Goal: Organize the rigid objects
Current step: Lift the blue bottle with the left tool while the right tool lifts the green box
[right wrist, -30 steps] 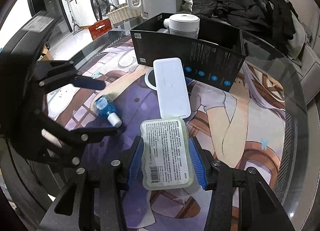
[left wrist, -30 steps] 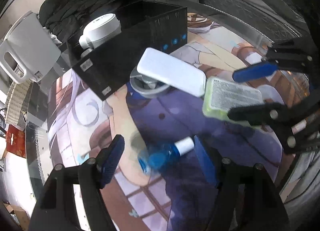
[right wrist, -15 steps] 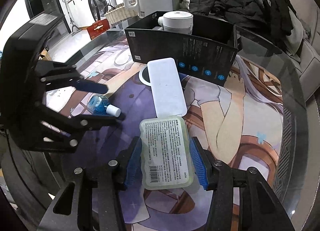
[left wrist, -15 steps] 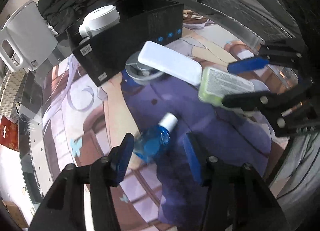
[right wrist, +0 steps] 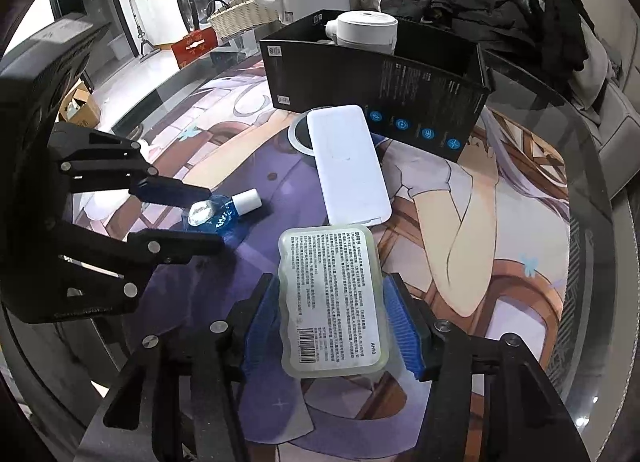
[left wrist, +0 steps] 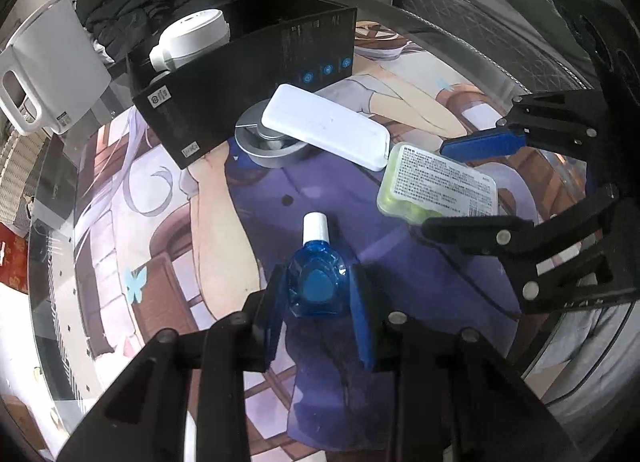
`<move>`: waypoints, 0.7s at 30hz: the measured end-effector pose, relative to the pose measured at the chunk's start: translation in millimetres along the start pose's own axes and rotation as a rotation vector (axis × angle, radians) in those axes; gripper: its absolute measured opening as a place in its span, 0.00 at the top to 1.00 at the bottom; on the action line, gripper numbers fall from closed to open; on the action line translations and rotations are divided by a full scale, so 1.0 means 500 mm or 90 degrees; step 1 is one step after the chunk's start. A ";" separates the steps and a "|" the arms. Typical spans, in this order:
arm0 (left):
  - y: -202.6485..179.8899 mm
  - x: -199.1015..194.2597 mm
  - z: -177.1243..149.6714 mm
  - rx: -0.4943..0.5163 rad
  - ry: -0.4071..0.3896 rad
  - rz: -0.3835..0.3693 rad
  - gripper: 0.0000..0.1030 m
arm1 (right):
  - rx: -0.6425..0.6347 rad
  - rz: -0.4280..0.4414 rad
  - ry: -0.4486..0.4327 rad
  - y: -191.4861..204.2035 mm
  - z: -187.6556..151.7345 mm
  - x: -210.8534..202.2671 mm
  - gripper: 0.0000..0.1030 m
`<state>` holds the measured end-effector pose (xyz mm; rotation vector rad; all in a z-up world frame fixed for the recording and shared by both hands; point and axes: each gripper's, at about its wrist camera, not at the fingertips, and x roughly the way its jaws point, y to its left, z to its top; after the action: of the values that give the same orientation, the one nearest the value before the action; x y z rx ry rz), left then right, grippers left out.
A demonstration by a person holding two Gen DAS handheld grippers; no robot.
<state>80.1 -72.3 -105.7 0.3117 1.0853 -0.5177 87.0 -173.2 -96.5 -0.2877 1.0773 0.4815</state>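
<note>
Two grippers work over the printed mat, and we take the black box as our landmark. The left gripper has just been closing its jaws; a second ago they stood wide around the blue bottle, and we now see both blue pads against its sides, clamped on it. That bottle, earlier lying crosswise, now points its white cap toward the black box. The right gripper has just been opening its jaws; we see the labelled green case between its pads with a slight gap on the right, and we judge the grip released. The white flat case lies just before the black box, partly over a round silver dish, unchanged. A white cylinder stands inside the black box.
</note>
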 end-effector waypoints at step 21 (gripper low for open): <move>0.004 -0.017 0.005 -0.016 -0.022 0.013 0.72 | -0.010 -0.020 -0.015 0.009 0.007 -0.013 0.48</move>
<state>80.1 -69.6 -97.2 0.2908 1.0527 -0.4898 85.2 -169.3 -89.2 -0.3109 1.0445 0.4646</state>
